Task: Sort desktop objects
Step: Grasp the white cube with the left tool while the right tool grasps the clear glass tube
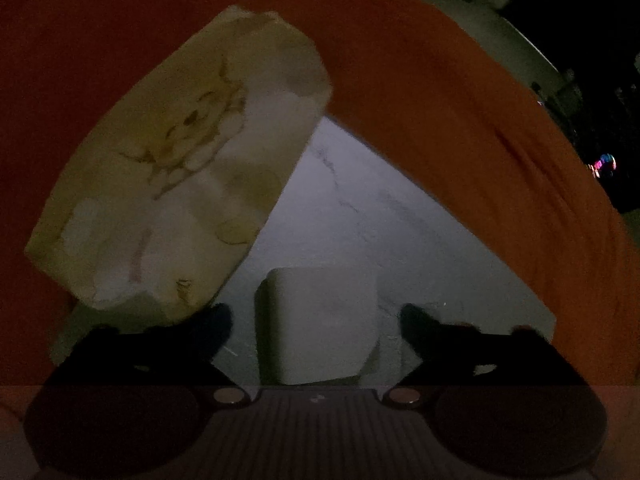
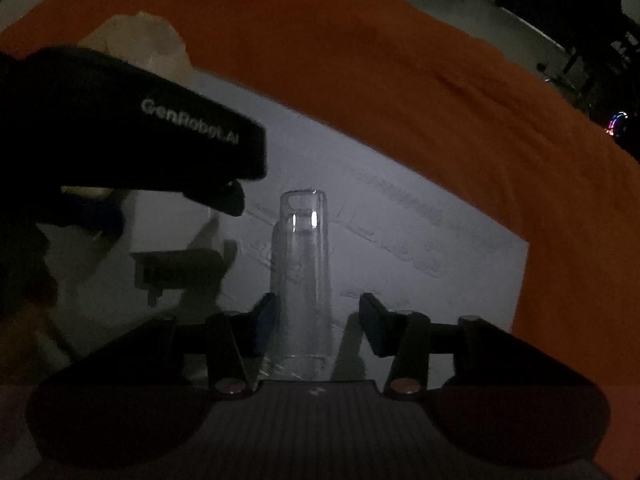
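Between the right gripper's [image 2: 318, 320] released jaws, a clear tube [image 2: 302, 272] lies toward twelve o'clock, ready for grasping, while the left gripper [image 1: 316, 328], jaws likewise released, straddles a white block [image 1: 324, 324].

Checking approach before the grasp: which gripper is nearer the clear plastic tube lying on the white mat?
Right. The right gripper is open with the clear tube between its fingers. The left gripper is off to the tube's left, open over a white block.
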Demonstrator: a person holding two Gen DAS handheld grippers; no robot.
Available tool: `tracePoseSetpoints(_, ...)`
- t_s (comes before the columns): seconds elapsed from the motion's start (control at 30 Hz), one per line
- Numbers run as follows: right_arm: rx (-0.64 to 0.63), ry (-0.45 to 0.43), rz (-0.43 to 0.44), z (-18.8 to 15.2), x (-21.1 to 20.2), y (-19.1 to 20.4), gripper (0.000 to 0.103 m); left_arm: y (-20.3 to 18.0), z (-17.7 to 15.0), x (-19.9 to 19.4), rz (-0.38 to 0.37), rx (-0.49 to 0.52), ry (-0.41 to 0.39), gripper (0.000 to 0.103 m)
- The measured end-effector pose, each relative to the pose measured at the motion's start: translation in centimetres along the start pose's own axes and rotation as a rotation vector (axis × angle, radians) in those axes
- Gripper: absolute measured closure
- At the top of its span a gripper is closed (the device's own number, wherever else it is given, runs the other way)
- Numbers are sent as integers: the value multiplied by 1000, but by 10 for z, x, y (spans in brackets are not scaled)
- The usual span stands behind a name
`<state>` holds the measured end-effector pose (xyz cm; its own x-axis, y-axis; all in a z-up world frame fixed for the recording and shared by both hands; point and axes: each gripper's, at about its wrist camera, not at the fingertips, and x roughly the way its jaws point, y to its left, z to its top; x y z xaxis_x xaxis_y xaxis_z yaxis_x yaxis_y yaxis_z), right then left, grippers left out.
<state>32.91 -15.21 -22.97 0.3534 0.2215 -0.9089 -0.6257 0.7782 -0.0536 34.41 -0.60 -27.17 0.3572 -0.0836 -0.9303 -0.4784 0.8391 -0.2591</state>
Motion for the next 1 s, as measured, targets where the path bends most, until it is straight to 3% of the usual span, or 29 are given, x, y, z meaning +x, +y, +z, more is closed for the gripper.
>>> tracePoseSetpoints(0.2,63,34,-49,-10,-5,-12,69,3,-8,-3,-34,97,-2,48)
tracePoseSetpoints(0.47,277,107,-14,-47,-30,-55,70,8,-27,-16,-23,333,38,49)
tracePoseSetpoints(0.63,382,141,3,-58,-36,-74,70,2,-30,-28,1,404,29,49)
tracePoseSetpoints(0.77,404,147,11,-56,-37,-79,69,-2,-28,-25,27,432,35,50)
tracePoseSetpoints(0.83,403,141,14,-52,-38,-80,66,-7,-30,-28,45,459,31,47)
tracePoseSetpoints(0.9,385,130,1,-56,-41,-79,63,-8,-29,-26,70,477,19,37)
tracePoseSetpoints(1.0,341,119,-24,-53,-40,-75,57,-11,-29,-22,84,489,33,37)
